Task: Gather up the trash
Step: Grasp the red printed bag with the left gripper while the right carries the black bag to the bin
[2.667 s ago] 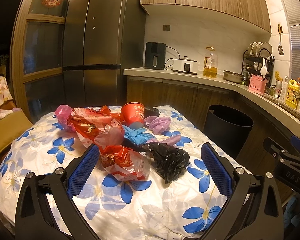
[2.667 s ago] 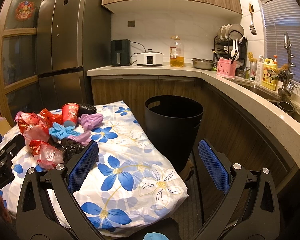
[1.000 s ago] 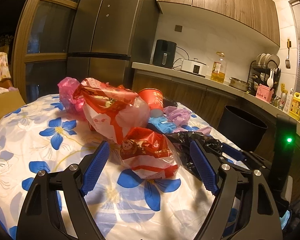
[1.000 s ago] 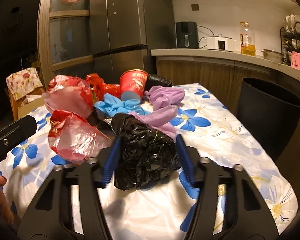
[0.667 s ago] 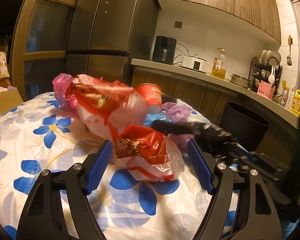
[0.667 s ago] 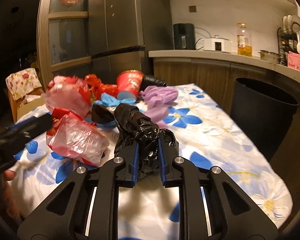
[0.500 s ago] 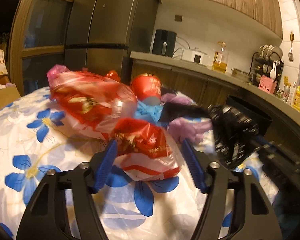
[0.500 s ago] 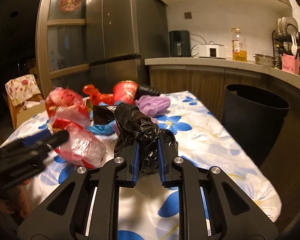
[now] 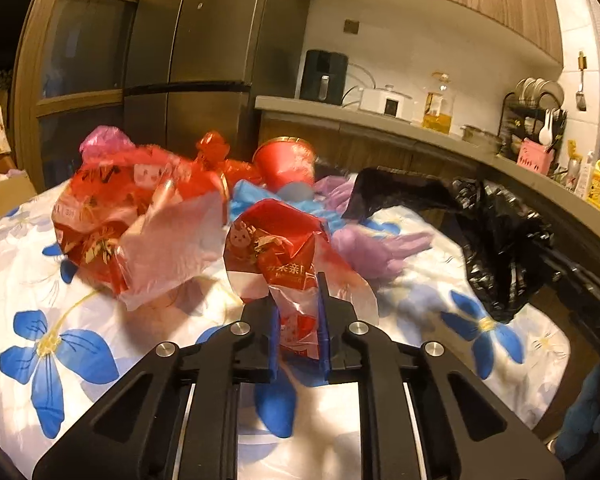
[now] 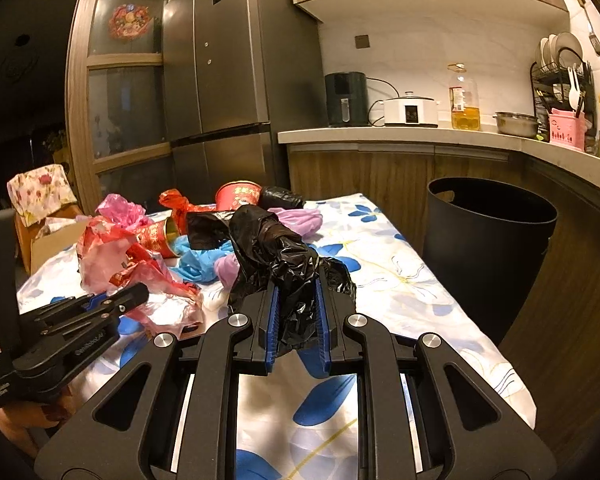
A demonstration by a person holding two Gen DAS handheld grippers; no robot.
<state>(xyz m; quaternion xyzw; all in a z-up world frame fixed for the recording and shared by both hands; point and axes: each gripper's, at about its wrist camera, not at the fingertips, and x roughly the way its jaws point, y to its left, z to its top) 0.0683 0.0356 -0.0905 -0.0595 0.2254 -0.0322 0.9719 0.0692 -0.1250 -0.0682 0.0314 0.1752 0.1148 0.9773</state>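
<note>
Lifted clear, black bag (image 10: 288, 264) sits clamped in right hand-held gripper (image 10: 296, 320); left hand-held gripper (image 9: 298, 320) just closed on red bag (image 9: 276, 248), whose slippery film may slip short of bin (image 10: 488, 240).

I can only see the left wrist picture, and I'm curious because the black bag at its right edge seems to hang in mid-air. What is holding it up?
Observer: The right gripper holds it. Its blue fingers have just been closing and now pinch the black bag above the table.
Visitor: Is there anywhere to drop it?
Observer: Yes. An open-topped black bin stands on the floor just off the table's right side.
Visitor: Is anything in the pile hidden from me?
Observer: A red tin lies on its side among the bags, with its open end facing the camera.
</note>
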